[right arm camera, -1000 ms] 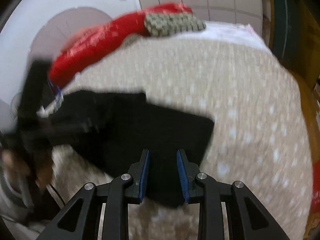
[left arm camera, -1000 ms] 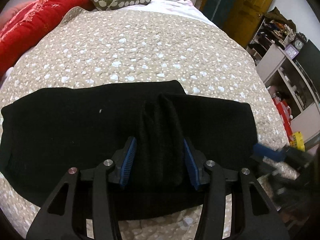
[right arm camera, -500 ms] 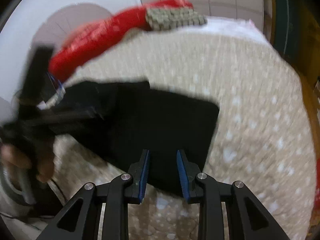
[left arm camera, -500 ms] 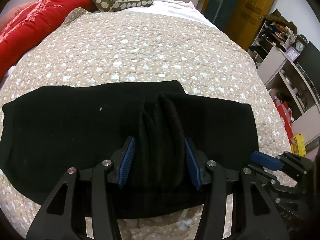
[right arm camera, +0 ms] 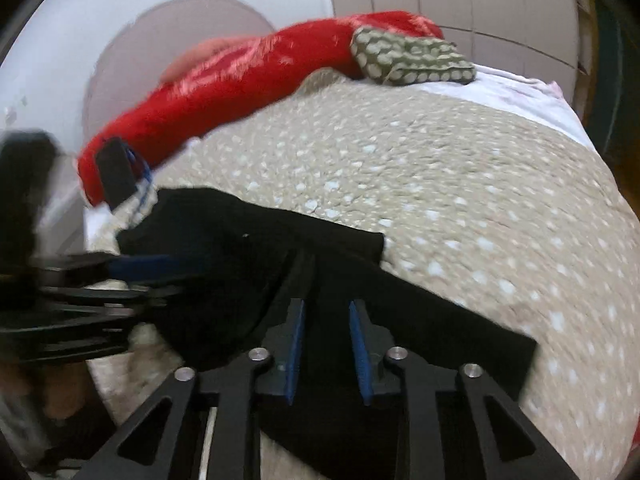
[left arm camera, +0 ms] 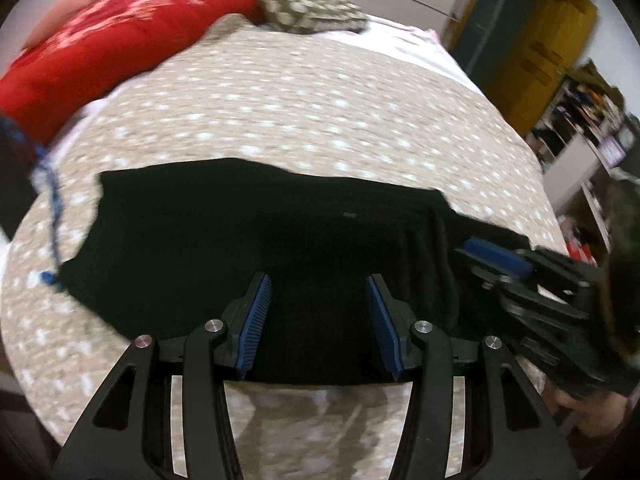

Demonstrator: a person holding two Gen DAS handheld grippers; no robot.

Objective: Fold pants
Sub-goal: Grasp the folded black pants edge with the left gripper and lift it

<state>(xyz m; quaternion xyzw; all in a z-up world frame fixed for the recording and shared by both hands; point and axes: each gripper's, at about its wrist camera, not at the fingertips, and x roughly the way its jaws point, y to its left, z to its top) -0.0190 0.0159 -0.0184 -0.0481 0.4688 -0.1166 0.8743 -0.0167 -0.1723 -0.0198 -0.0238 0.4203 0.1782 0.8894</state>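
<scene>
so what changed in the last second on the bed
Both grippers swung left along the pants: the bunched ridge that sat between the left gripper's jaws now lies to their right. The right gripper's jaws have just been closing, with black cloth between them; whether they pinch it is unclear. The pants look pulled up into a slanted fold there. The quilt and pillows stayed put.

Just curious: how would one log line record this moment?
black pants: on bed; left gripper: open above them; right gripper: jaws just closing onto their fold
</scene>
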